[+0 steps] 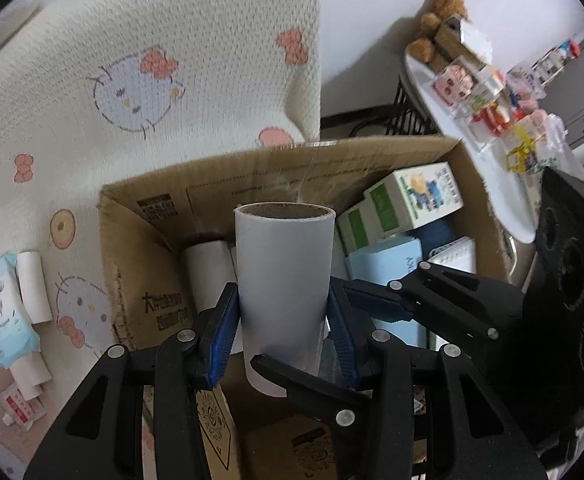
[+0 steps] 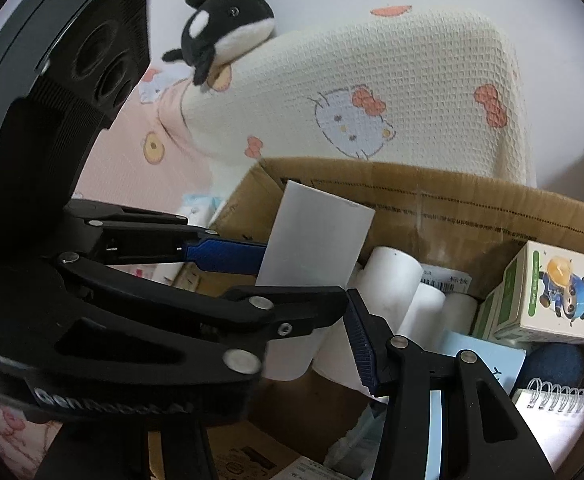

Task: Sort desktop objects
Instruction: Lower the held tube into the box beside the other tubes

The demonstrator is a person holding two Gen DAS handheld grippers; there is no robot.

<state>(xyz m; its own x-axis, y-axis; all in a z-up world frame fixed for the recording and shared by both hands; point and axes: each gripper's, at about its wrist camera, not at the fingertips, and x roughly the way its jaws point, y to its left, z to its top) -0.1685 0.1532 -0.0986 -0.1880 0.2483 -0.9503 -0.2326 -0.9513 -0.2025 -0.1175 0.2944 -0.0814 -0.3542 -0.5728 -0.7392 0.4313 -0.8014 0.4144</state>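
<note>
Left tool [image 1: 282, 320]: I grip a light, crushable roll [image 1: 286, 272] mid-body, above the box [image 1: 140, 240].
Right tool [image 2: 311, 344]: agape, empty, beside it.

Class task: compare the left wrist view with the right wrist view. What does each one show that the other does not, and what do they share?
Only the left wrist view shows the brown teddy bear, the white table crowded with small toys, and the wipes packet lying outside the box. Only the right wrist view shows the orca plush and the spiral notepad. Both show the cardboard box, the grey roll clamped in the left gripper, the green-and-white carton and the patterned cushion.
</note>
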